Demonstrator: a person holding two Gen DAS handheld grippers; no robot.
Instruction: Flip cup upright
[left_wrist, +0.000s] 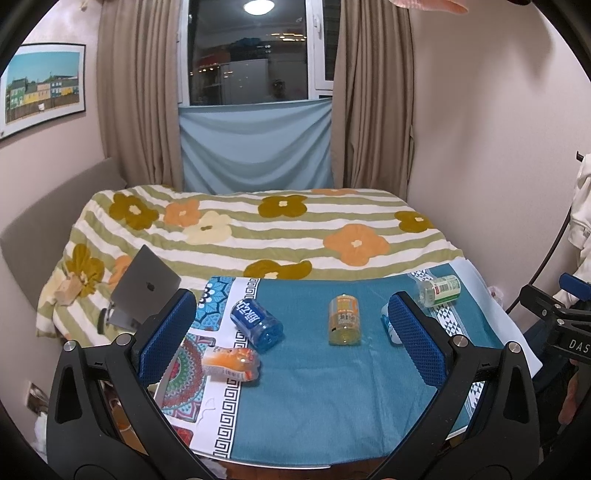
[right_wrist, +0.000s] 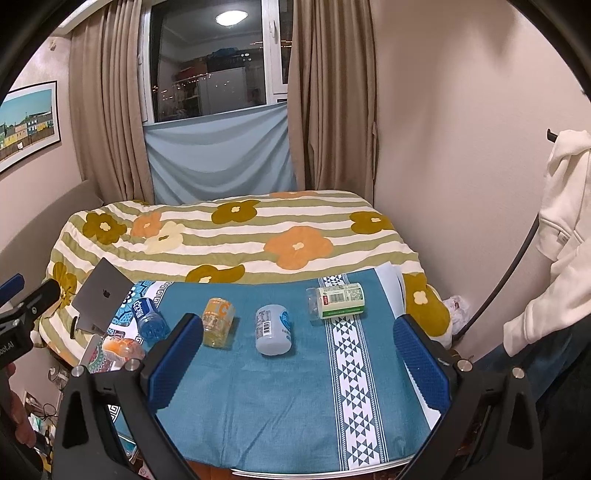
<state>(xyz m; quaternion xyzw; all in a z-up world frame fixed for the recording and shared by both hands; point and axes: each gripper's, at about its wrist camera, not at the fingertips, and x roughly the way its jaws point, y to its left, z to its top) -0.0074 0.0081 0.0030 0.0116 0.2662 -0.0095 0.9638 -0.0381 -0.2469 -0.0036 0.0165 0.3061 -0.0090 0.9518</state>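
Several plastic cups lie on their sides on a teal cloth (left_wrist: 314, 387). A blue cup (left_wrist: 256, 322) lies left, an orange-pink cup (left_wrist: 232, 363) lies in front of it, a yellow cup (left_wrist: 344, 320) lies mid-table, and a clear green-labelled cup (left_wrist: 439, 290) lies at the far right. A pale blue-white cup (right_wrist: 272, 328) lies in the middle of the right wrist view, mostly hidden in the left wrist view. My left gripper (left_wrist: 291, 332) is open and empty above the near table. My right gripper (right_wrist: 295, 354) is open and empty, short of the pale cup.
A grey laptop (left_wrist: 146, 291) on a stand sits at the table's left. A flowered striped blanket (left_wrist: 258, 229) covers the bed behind. A white garment (right_wrist: 557, 206) hangs at the right. Wall, curtains and window stand at the back.
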